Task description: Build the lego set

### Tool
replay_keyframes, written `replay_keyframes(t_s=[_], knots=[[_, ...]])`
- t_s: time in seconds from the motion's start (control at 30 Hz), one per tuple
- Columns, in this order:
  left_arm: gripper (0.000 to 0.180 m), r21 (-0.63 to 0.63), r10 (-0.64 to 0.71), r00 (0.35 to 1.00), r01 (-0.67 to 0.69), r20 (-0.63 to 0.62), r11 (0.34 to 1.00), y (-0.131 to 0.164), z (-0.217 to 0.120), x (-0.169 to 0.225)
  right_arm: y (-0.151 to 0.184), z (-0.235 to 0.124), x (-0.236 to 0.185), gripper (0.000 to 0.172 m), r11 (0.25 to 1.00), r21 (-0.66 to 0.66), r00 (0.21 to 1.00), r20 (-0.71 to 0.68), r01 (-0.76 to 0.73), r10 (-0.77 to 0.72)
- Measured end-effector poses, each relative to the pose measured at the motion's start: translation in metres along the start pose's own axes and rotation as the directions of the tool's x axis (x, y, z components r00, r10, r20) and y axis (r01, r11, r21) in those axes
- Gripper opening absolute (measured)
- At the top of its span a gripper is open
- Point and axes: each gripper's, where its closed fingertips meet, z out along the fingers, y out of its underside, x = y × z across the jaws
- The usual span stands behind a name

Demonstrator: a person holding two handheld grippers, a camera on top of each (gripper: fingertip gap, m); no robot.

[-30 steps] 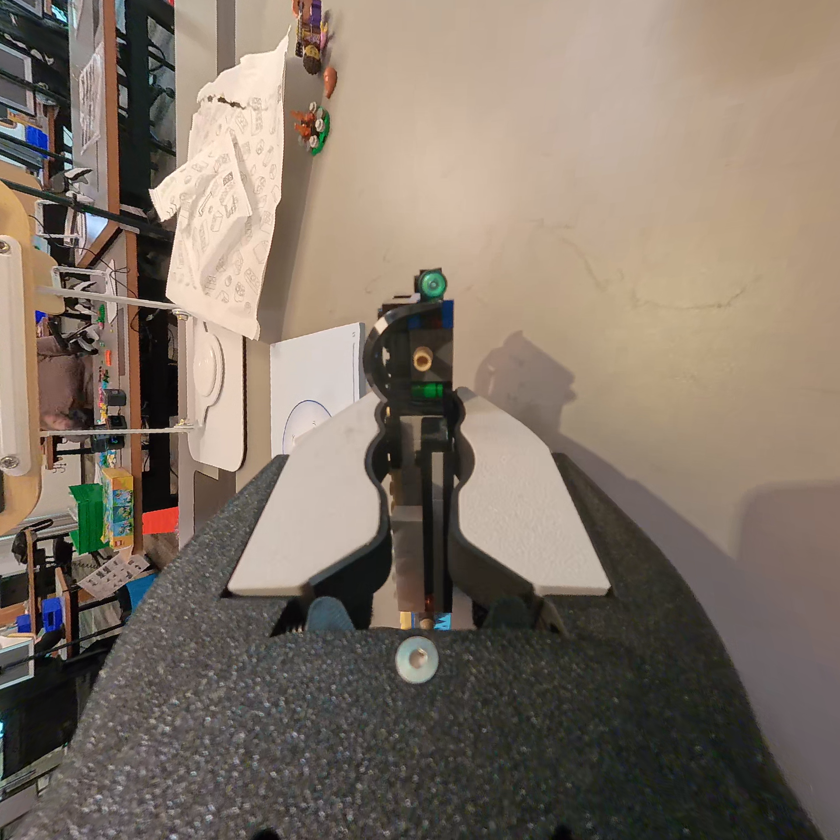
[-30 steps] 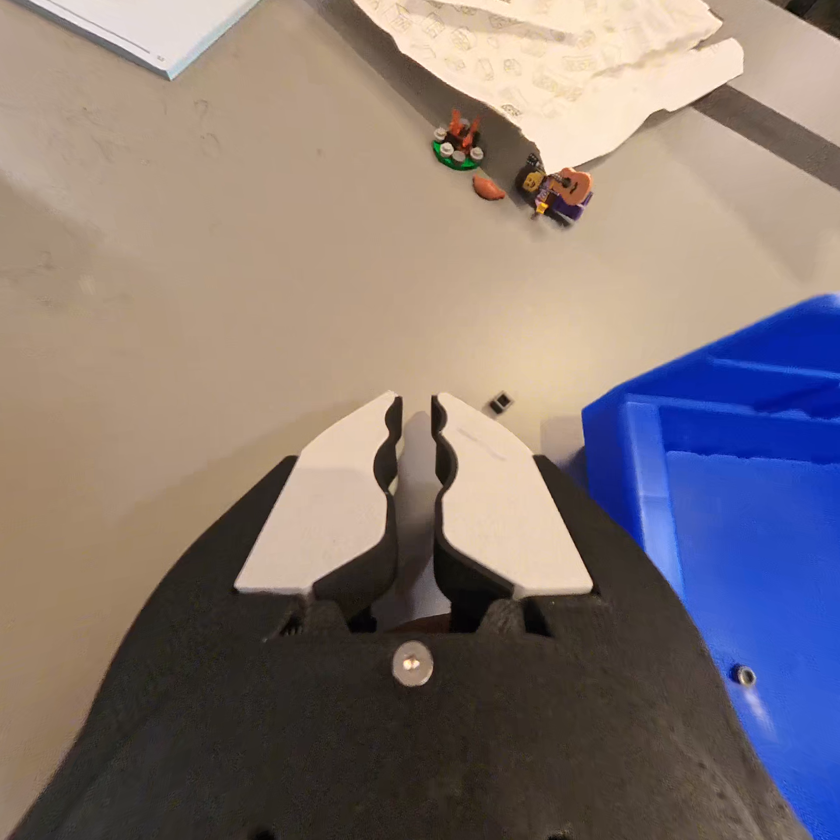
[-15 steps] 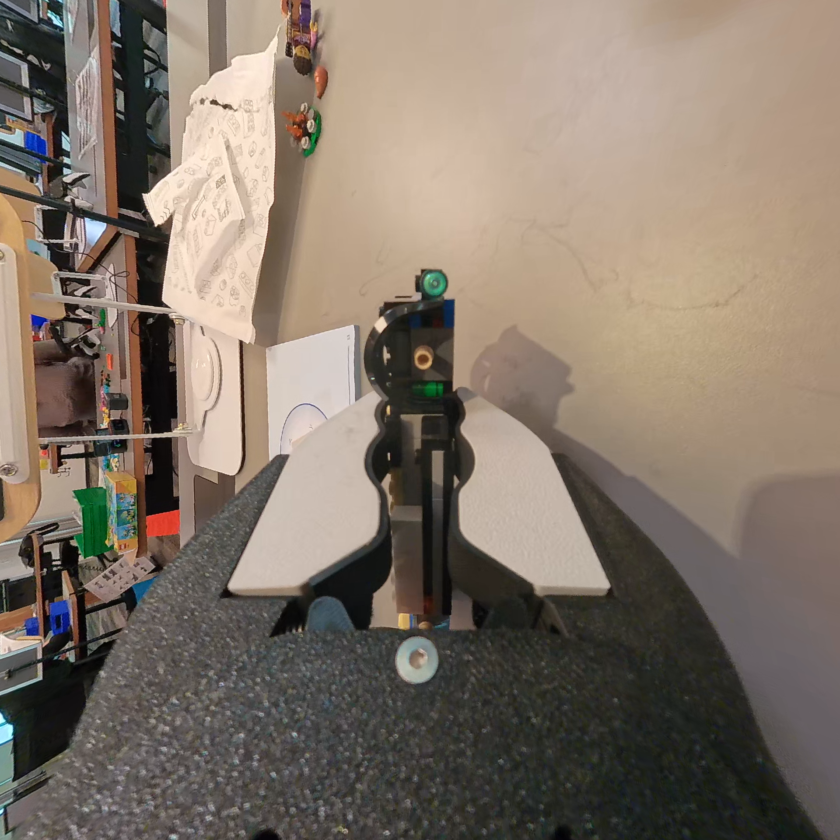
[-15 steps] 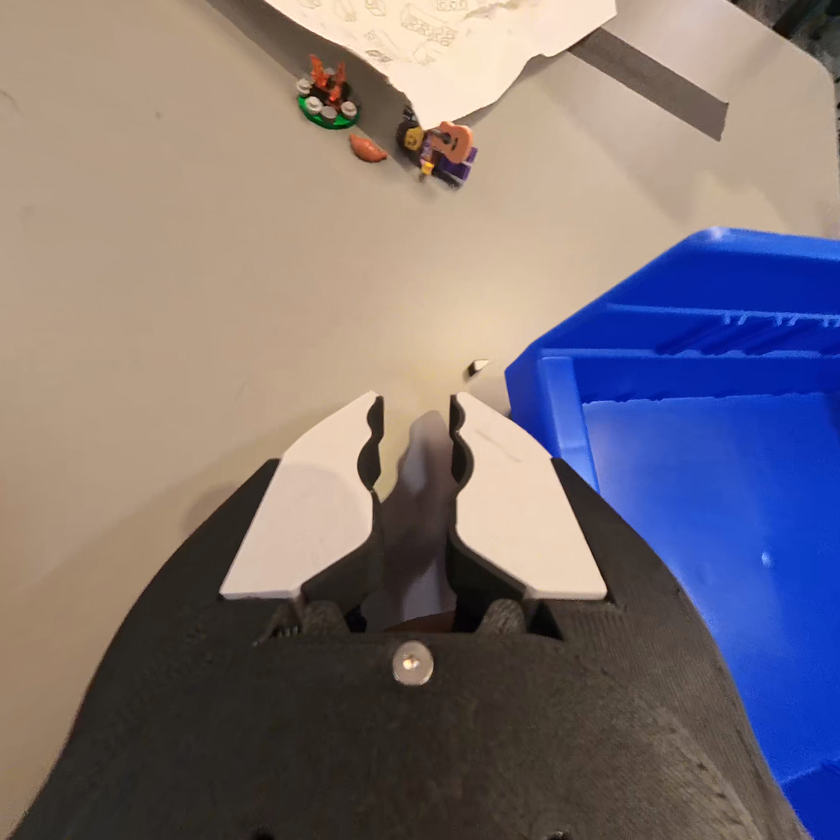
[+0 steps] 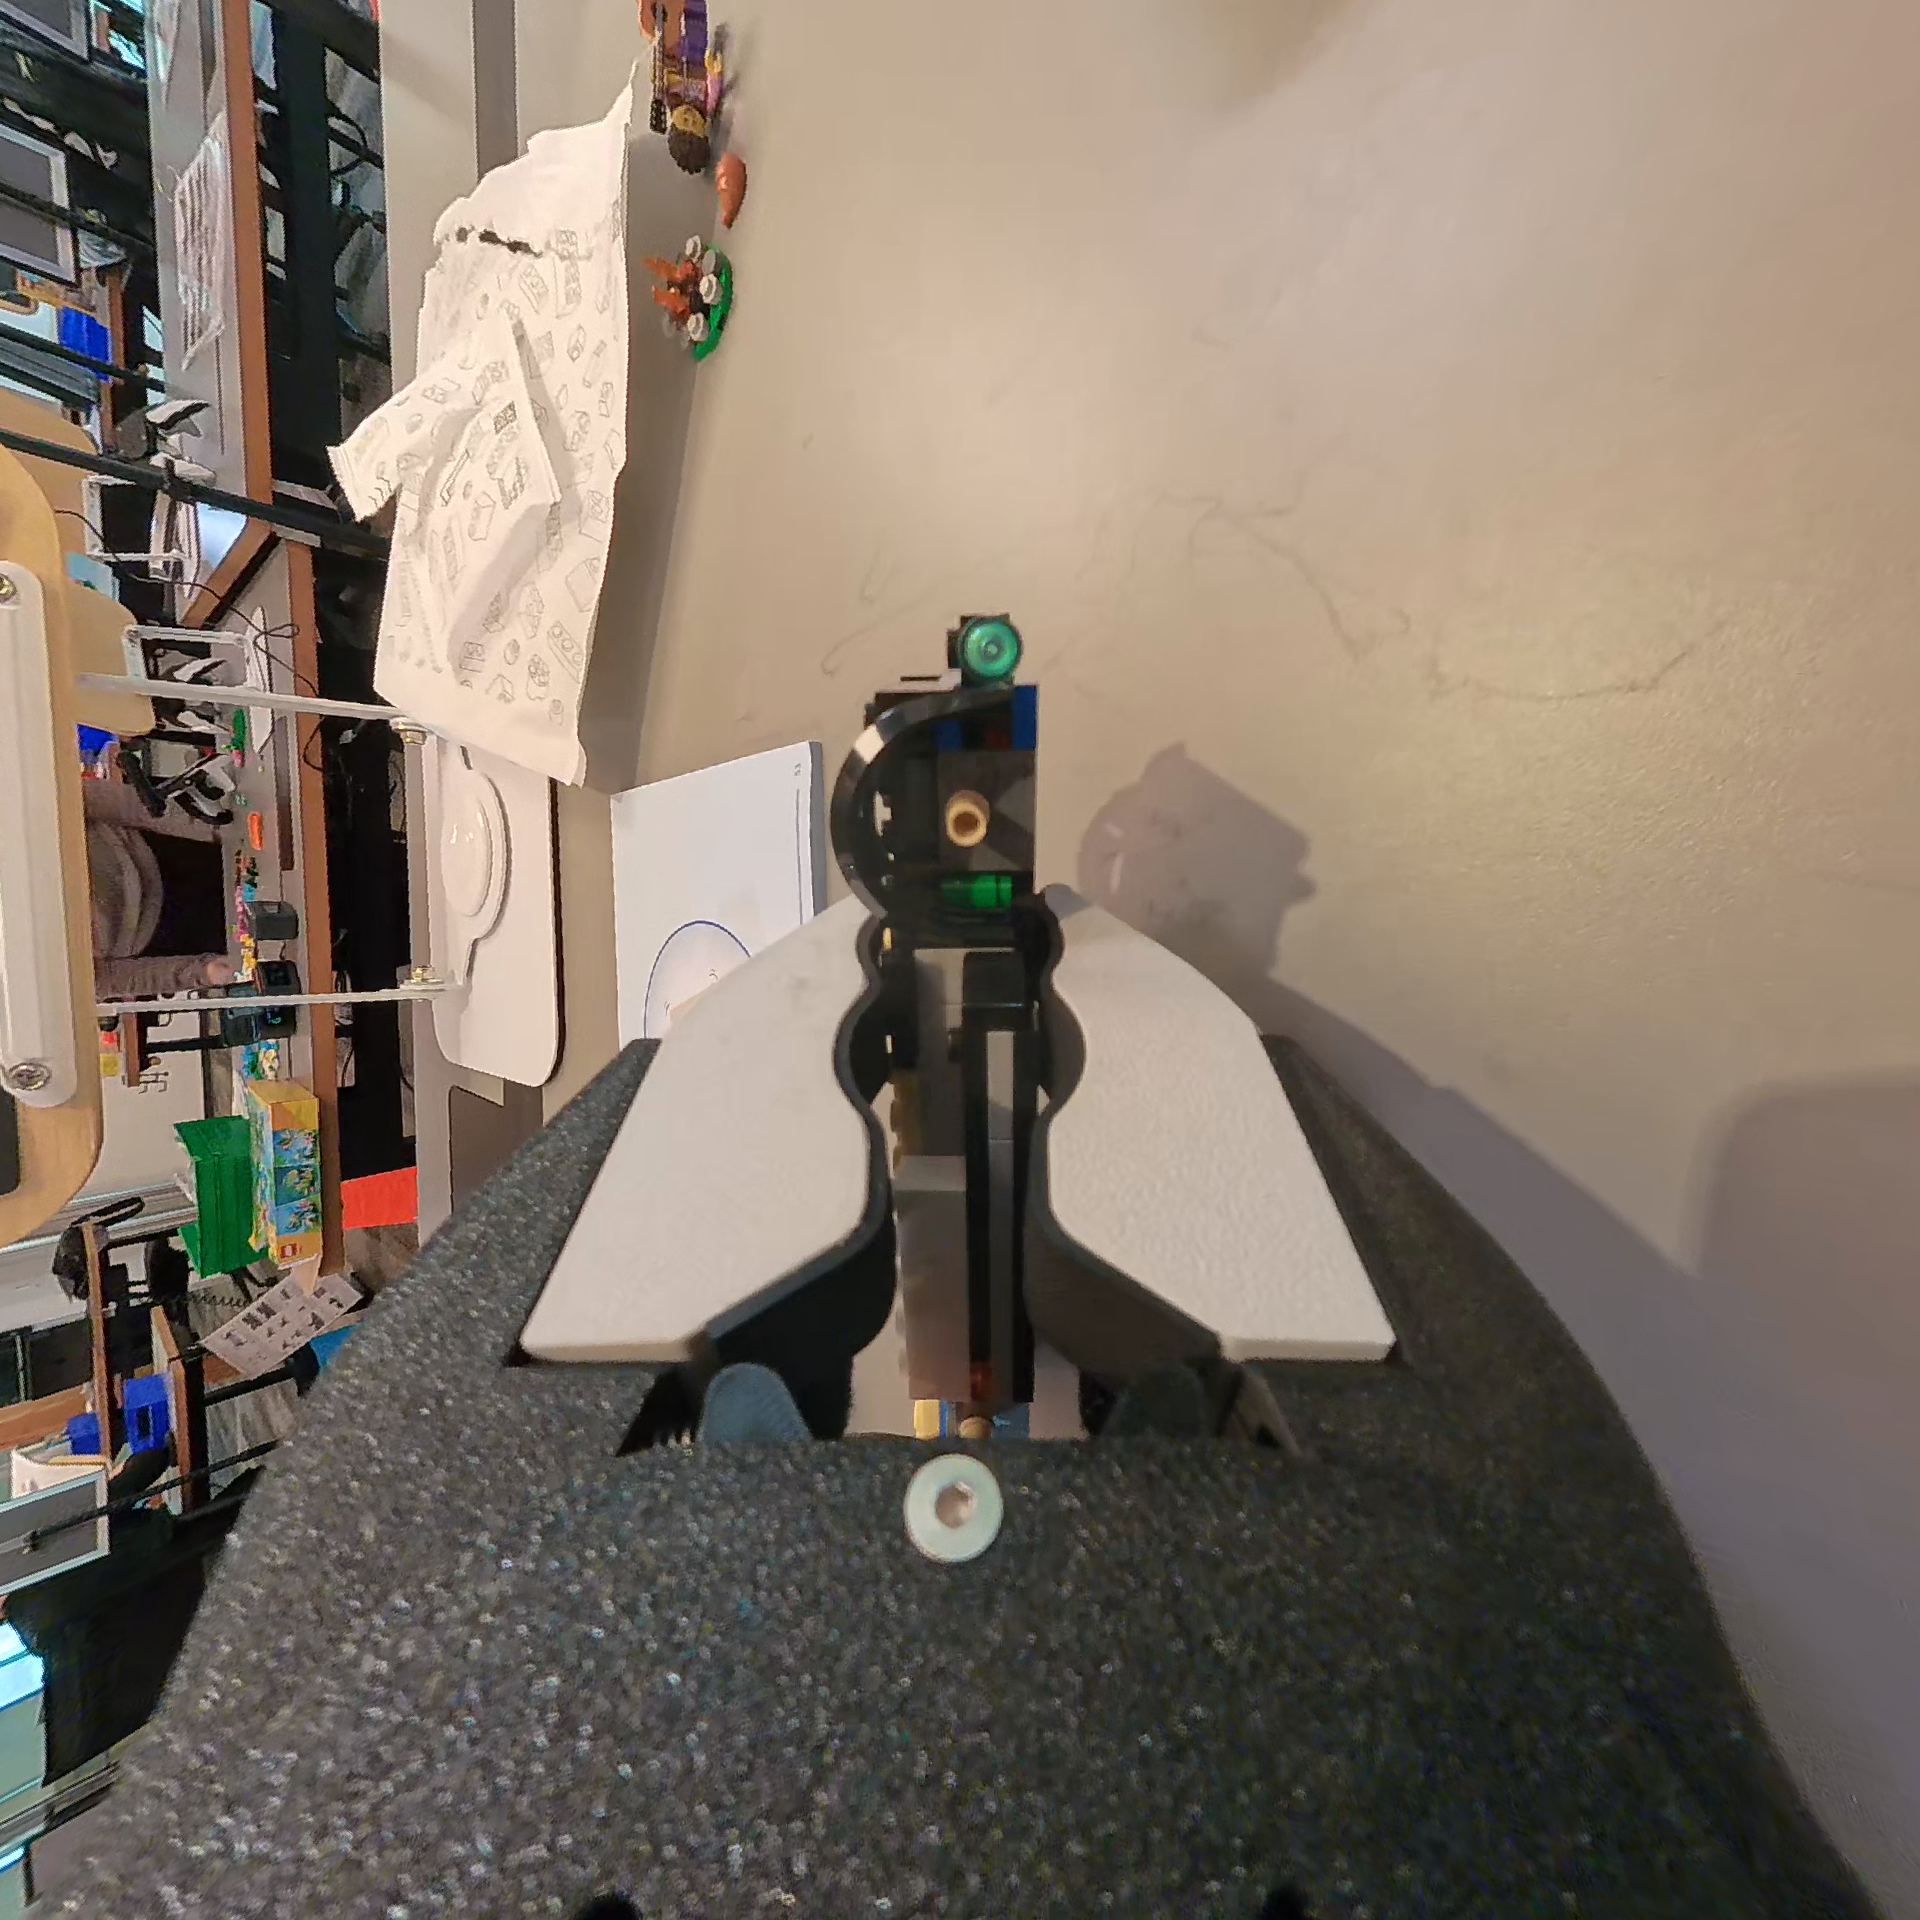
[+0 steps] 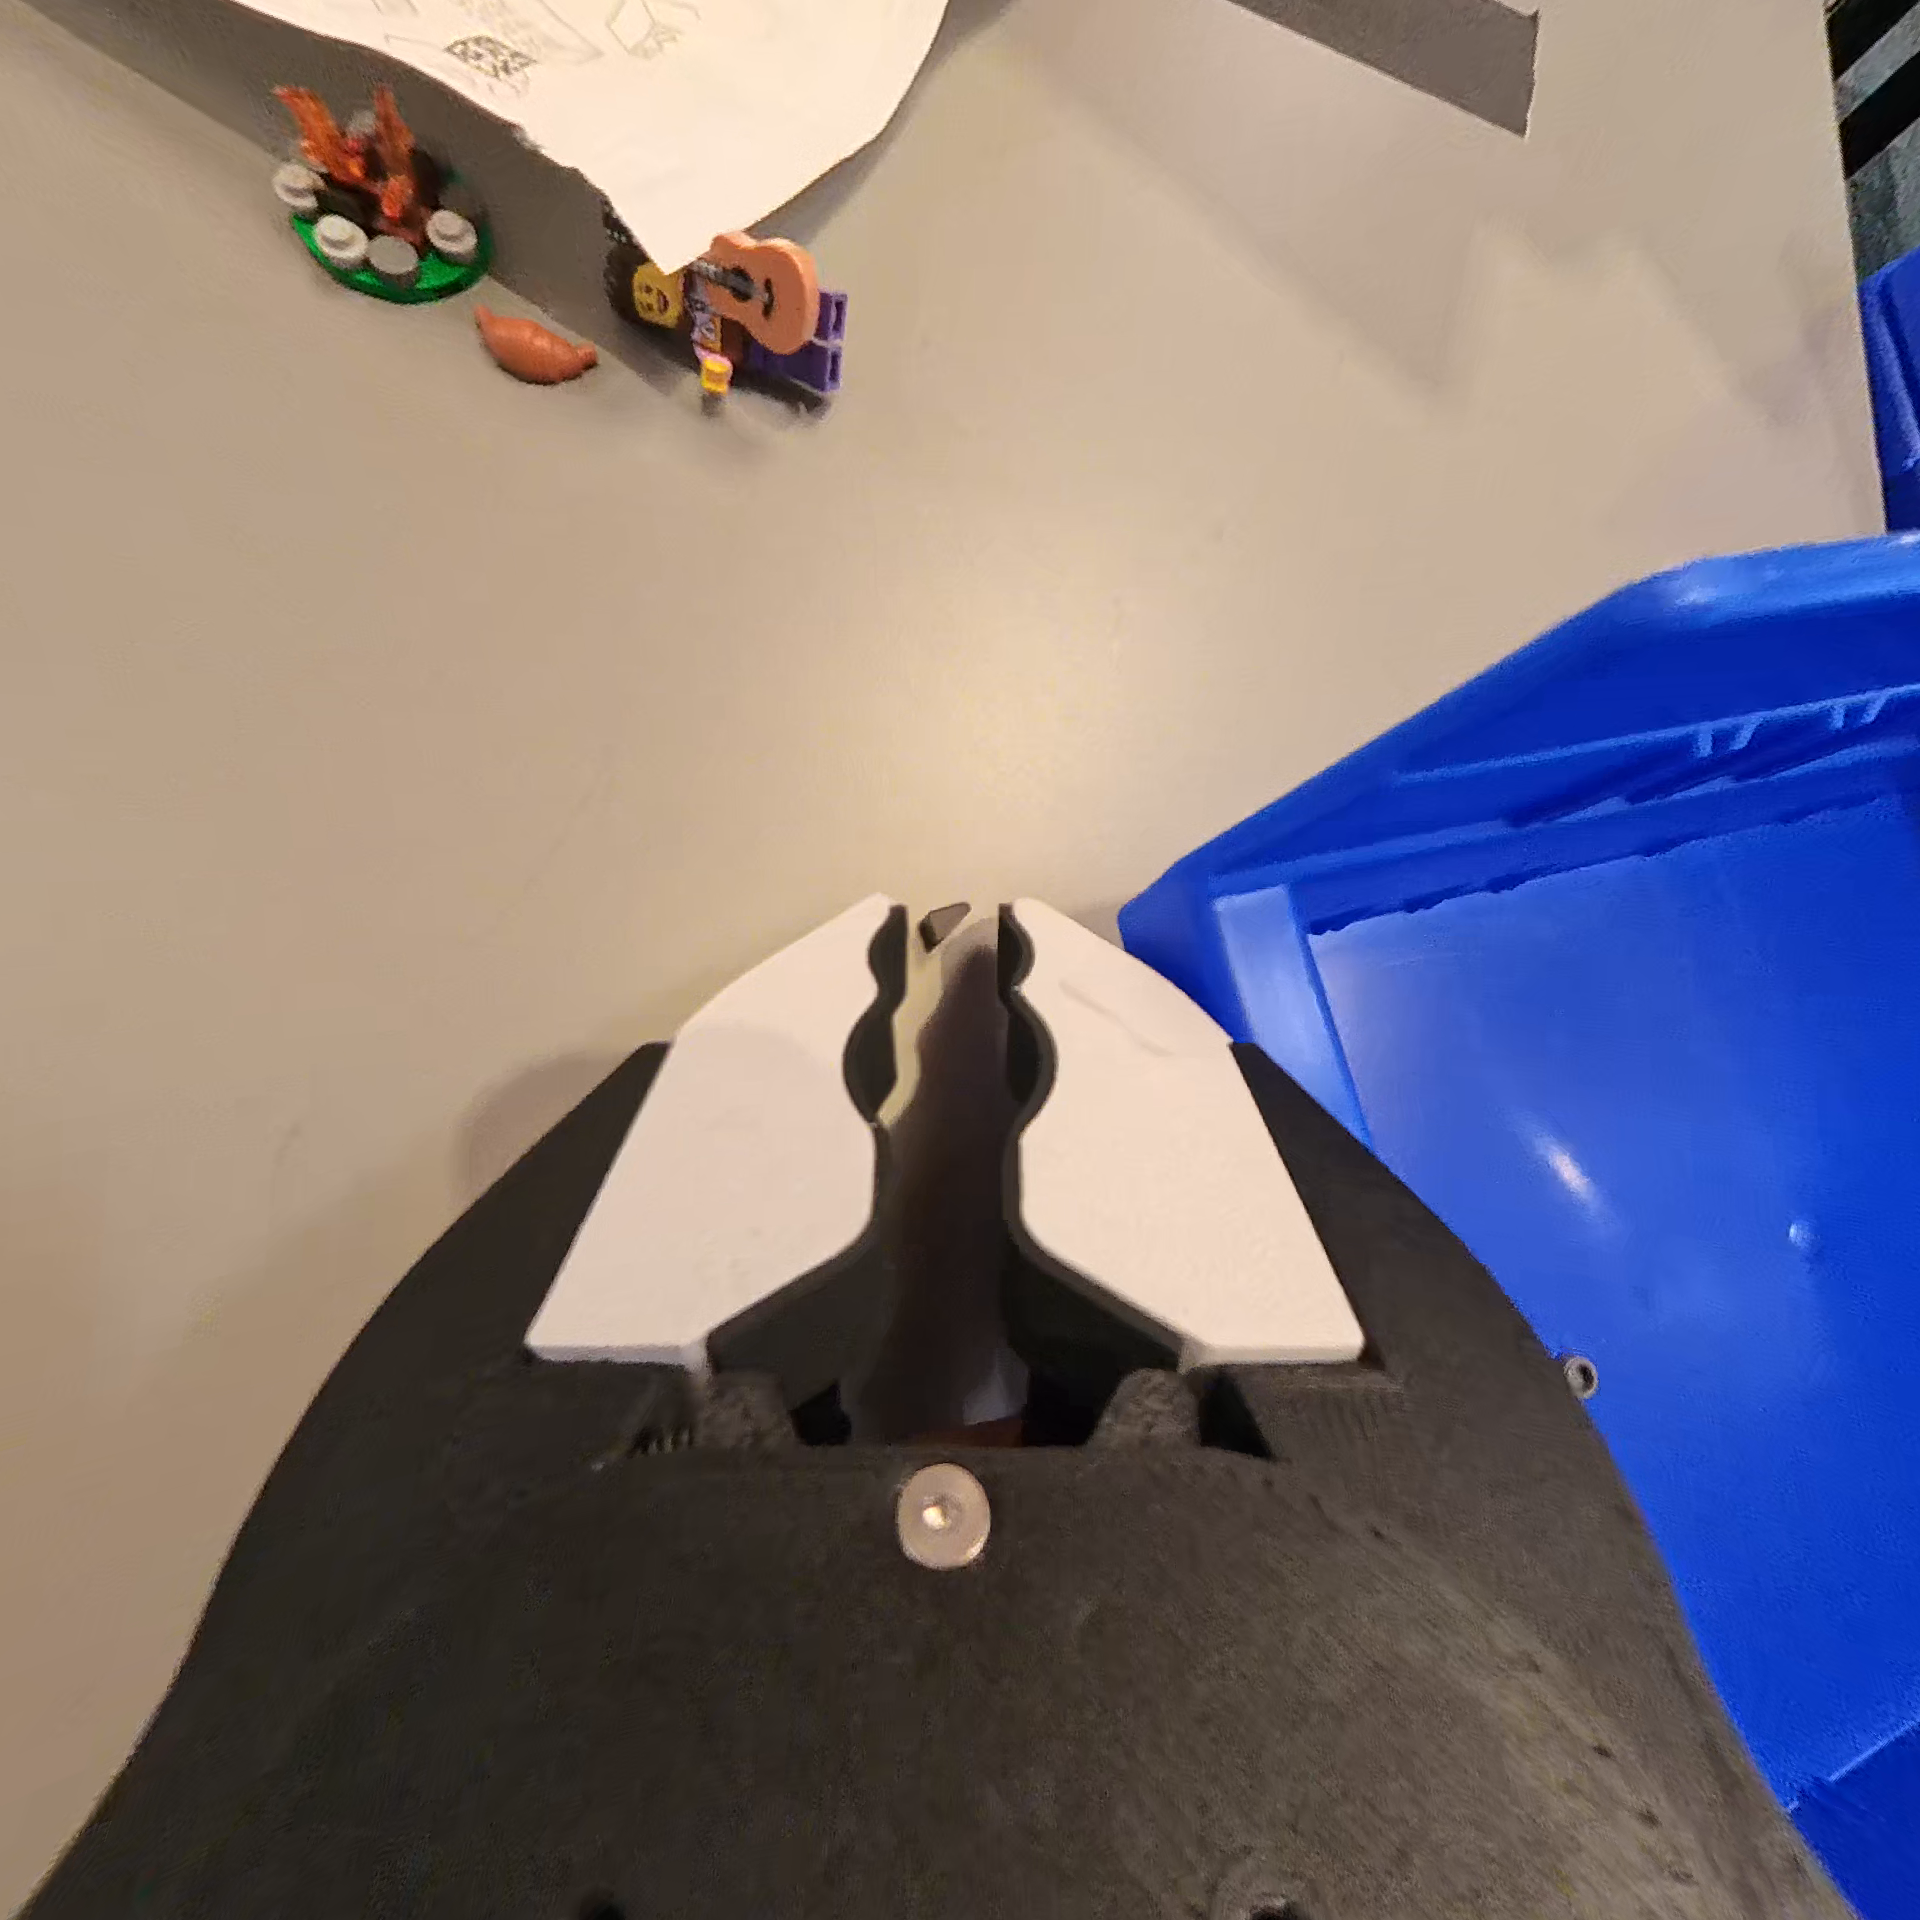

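My left gripper is shut on a black brick-built assembly. The assembly has a curved black arch, blue and green bits, a tan stud and a green round piece on top. It sticks out past the fingertips, above the beige table. My right gripper is low over the table with its jaws apart. A small dark piece lies on the table between the fingertips. There is a gap on each side, so the pads do not press on it.
A blue bin stands close to the right of my right gripper. Farther off lie a campfire model on a green disc, a small orange-brown piece, a minifigure with a guitar and a printed paper sheet. A white booklet lies beyond the left gripper. About 35 cm separates my left fingertips from my right.
My right gripper moved forward and down to the small dark piece, which now lies between its tips. Its jaws widened, then narrowed somewhat. The left gripper keeps hold of the assembly, almost still.
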Motion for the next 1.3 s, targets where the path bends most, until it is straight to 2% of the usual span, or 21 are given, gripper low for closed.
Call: replay_keyframes(t_s=[0.2, 0.3, 0.6, 0.73, 0.87, 0.97, 1.13, 1.3], knots=[[0.024, 0.002, 0.002, 1.0, -0.002, 0.004, 1.0, -0.001, -0.001, -0.001, 0.001, 0.001, 0.0, 0.008, 1.0, -0.016, 1.0, -0.001, 0.023, -0.023], [0.024, 0.007, 0.0, 1.0, 0.0, 0.011, 1.0, -0.002, -0.001, -0.002, 0.0, -0.002, -0.009, 0.008, 0.998, 0.01, 0.997, 0.052, 0.063, -0.064], [0.024, 0.001, 0.0, 0.999, 0.0, 0.038, 1.0, -0.001, 0.0, -0.006, -0.012, -0.044, -0.096, 0.008, 0.977, 0.146, 0.936, 0.294, 0.157, -0.195], [0.024, -0.01, 0.004, 0.999, -0.004, 0.05, 1.0, 0.001, 0.001, -0.008, -0.017, -0.065, -0.152, 0.008, 0.932, 0.197, 0.864, 0.356, 0.304, -0.357], [0.024, -0.025, 0.012, 0.998, -0.01, 0.059, 1.0, 0.003, 0.002, -0.009, -0.011, -0.07, -0.201, 0.008, 0.837, 0.219, 0.751, 0.369, 0.501, -0.547], [0.024, -0.029, 0.014, 0.998, -0.012, 0.061, 0.999, 0.005, 0.004, -0.009, -0.01, -0.069, -0.222, 0.008, 0.782, 0.241, 0.689, 0.372, 0.576, -0.622], [0.024, -0.034, 0.017, 0.998, -0.015, 0.056, 0.999, 0.006, 0.004, -0.009, -0.013, -0.076, -0.224, 0.021, 0.808, 0.266, 0.692, 0.418, 0.526, -0.588], [0.024, -0.05, 0.022, 0.999, -0.02, 0.039, 0.999, 0.01, 0.003, -0.008, -0.008, -0.077, -0.208, 0.019, 0.846, 0.266, 0.709, 0.462, 0.462, -0.532]])
